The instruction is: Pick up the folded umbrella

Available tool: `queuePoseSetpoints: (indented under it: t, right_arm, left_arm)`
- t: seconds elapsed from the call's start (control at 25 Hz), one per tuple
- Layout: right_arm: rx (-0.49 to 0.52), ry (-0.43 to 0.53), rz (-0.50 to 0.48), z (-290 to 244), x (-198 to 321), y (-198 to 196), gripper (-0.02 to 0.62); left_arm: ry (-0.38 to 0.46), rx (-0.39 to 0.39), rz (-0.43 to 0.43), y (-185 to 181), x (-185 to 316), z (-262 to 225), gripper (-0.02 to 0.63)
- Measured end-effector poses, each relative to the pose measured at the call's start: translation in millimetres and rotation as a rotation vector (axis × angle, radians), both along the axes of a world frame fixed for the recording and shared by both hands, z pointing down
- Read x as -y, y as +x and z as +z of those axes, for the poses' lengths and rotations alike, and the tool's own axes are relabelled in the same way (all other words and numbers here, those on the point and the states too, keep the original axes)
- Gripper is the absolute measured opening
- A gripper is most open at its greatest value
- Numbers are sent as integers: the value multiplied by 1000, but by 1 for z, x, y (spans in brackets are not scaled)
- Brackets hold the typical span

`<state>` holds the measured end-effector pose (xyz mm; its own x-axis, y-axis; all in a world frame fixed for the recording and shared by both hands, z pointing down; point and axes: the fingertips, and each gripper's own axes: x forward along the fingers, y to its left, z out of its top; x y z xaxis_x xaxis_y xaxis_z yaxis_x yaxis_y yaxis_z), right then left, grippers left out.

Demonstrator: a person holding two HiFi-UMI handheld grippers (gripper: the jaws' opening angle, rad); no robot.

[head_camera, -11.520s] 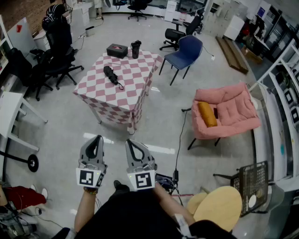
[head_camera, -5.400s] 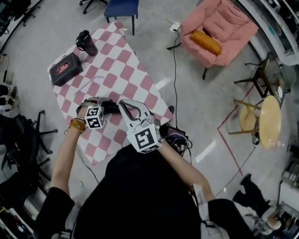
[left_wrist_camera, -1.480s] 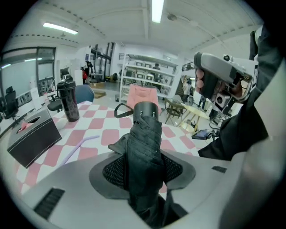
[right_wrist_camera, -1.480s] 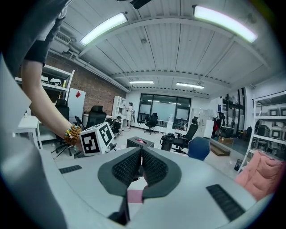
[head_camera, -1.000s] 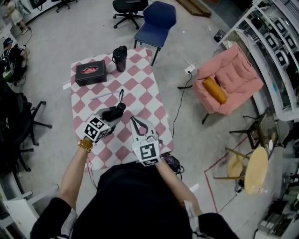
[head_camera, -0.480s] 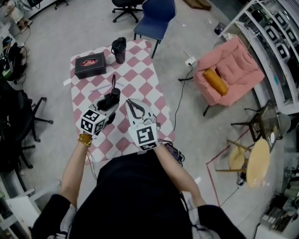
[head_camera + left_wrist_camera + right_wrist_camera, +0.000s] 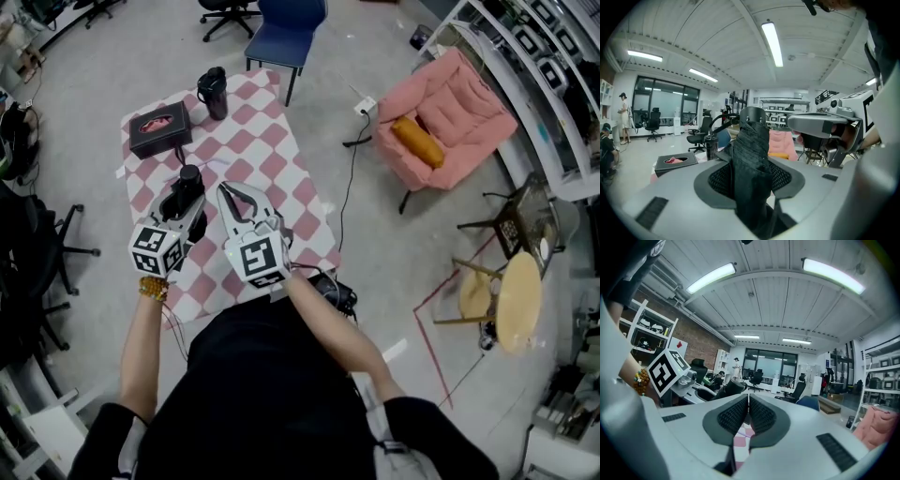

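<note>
The folded black umbrella (image 7: 187, 190) is off the checkered table (image 7: 277, 174), gripped in my left gripper (image 7: 183, 202), which is shut on its middle. In the left gripper view the umbrella (image 7: 751, 154) stands between both pads and runs out past the tips, its strap loop at the far end. My right gripper (image 7: 231, 190) hovers just right of it over the table, jaws shut with nothing between them; the right gripper view shows the pads of that gripper (image 7: 748, 402) meeting and the umbrella (image 7: 731, 388) to the left.
A black tissue box (image 7: 159, 129) and a black tumbler (image 7: 212, 91) stand at the table's far end. Beyond is a blue chair (image 7: 286, 19). A pink armchair (image 7: 450, 108) with an orange cushion (image 7: 417, 141), a cable and a round wooden table (image 7: 521, 300) lie to the right.
Both grippers have risen over the table, the left one more. The umbrella has come up with the left gripper and tilted from pointing down toward level.
</note>
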<state>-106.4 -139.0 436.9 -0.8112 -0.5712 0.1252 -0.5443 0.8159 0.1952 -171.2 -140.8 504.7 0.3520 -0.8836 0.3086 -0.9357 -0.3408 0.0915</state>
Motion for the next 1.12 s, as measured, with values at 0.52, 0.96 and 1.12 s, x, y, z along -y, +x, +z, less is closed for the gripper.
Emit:
queuePoseSetpoints:
  t: [0.52, 0.96, 1.12]
  right_arm:
    - [83, 12, 31, -19, 0, -7, 16]
    - [114, 74, 24, -48, 10, -15, 16]
    - [148, 108, 18, -66, 13, -18, 16]
  left_arm:
    - [154, 16, -90, -4, -10, -69, 189]
    - [267, 33, -157, -10, -15, -108, 189]
    - [320, 38, -194, -18, -17, -125, 189]
